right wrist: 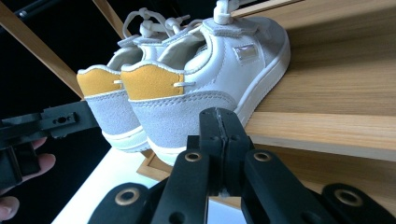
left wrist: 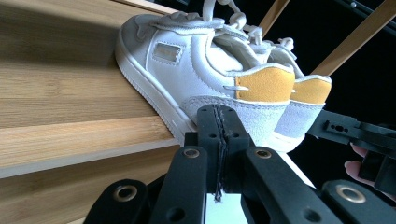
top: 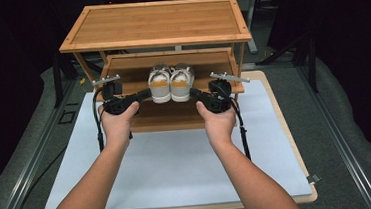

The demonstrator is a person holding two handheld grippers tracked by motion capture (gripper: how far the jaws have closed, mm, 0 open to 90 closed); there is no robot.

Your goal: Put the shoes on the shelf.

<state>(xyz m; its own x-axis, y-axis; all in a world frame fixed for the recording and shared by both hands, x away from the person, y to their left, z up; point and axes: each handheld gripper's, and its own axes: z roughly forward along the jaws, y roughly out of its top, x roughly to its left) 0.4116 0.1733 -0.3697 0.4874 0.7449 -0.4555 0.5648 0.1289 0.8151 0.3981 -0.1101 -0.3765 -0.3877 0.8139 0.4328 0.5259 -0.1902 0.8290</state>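
A pair of white sneakers with yellow heel tabs stands on the middle shelf (top: 126, 74) of a bamboo shoe rack, heels toward me: left shoe (top: 160, 84), right shoe (top: 182, 82). My left gripper (top: 145, 93) is shut and empty, its tip beside the left shoe's (left wrist: 187, 70) grey heel; the closed gripper (left wrist: 219, 119) points at that heel. My right gripper (top: 194, 92) is also shut and empty, beside the right shoe's (right wrist: 205, 65) heel, with the gripper (right wrist: 220, 122) just below it. I cannot tell whether either tip touches a shoe. The heels overhang the shelf's front edge.
The rack's top shelf (top: 154, 24) overhangs the shoes, and a lower shelf (top: 169, 120) lies under the grippers. The rack stands on a white mat (top: 178, 160) over a wooden board. Slanted rack legs (top: 84, 67) flank the shelves. Dark floor and metal rails surround the table.
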